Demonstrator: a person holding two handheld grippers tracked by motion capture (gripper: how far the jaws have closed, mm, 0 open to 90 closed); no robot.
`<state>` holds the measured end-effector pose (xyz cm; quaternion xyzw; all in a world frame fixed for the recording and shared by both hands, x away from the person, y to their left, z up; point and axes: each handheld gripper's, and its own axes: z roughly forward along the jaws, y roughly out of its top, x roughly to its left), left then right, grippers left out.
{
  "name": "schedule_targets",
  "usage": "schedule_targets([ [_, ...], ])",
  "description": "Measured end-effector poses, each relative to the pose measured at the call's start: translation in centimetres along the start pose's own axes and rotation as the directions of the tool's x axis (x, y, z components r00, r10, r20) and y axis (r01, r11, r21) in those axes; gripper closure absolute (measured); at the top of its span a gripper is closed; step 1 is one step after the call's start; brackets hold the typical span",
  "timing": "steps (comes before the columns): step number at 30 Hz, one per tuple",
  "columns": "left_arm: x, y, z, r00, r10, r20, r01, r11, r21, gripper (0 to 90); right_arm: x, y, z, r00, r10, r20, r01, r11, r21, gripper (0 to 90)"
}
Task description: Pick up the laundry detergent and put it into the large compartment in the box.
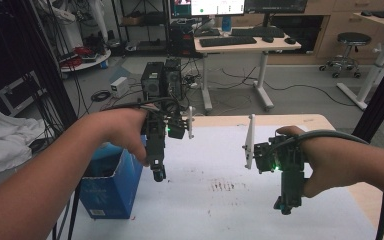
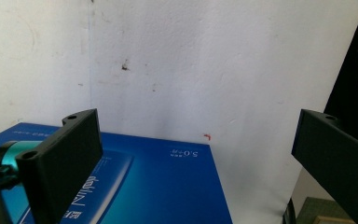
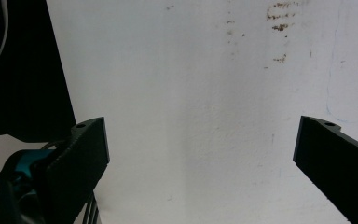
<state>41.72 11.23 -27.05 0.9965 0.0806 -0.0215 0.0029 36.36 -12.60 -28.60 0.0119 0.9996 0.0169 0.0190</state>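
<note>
The left gripper (image 1: 158, 172), jaws spread and empty, hovers over the open blue cardboard box (image 1: 111, 187) at the white table's (image 1: 220, 210) left edge, probably to reach inside; the right gripper (image 1: 286, 205) hangs released, nearer.

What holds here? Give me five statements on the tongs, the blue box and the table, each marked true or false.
1. The left tongs are open and hold nothing. True.
2. The right tongs grip a cup. False: they are open and hold nothing.
3. The blue cardboard box stands at the table's left edge. True.
4. The white table covering is spotless. False: it bears brown marks.
5. The box is red. False: blue.
</note>
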Motion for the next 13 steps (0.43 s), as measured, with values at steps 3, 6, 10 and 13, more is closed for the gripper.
schedule_targets([
  [3, 0.07, 0.02, 0.03, 1.0, -0.003, 0.003, 0.003, 1.0, 0.0, 1.7, -0.05, 0.0, 0.04, 1.0, 0.003, -0.002, -0.003, 1.0, 0.002, 2.4],
  [6, 0.21, 0.05, 0.06, 1.0, 0.0, 0.002, 0.0, 1.0, 0.0, 1.6, -0.09, -0.01, 0.06, 1.0, 0.004, -0.004, -0.004, 1.0, 0.006, 2.4],
  [10, 0.37, 0.01, 0.1, 1.0, -0.004, 0.003, 0.004, 1.0, 0.0, 1.6, -0.15, -0.01, 0.1, 1.0, 0.004, -0.004, -0.004, 1.0, 0.007, 2.4],
  [13, 0.37, -0.07, 0.07, 1.0, -0.008, 0.001, 0.008, 1.0, 0.002, 1.7, -0.07, 0.07, 0.1, 1.0, 0.003, -0.002, -0.003, 1.0, 0.006, 2.4],
])
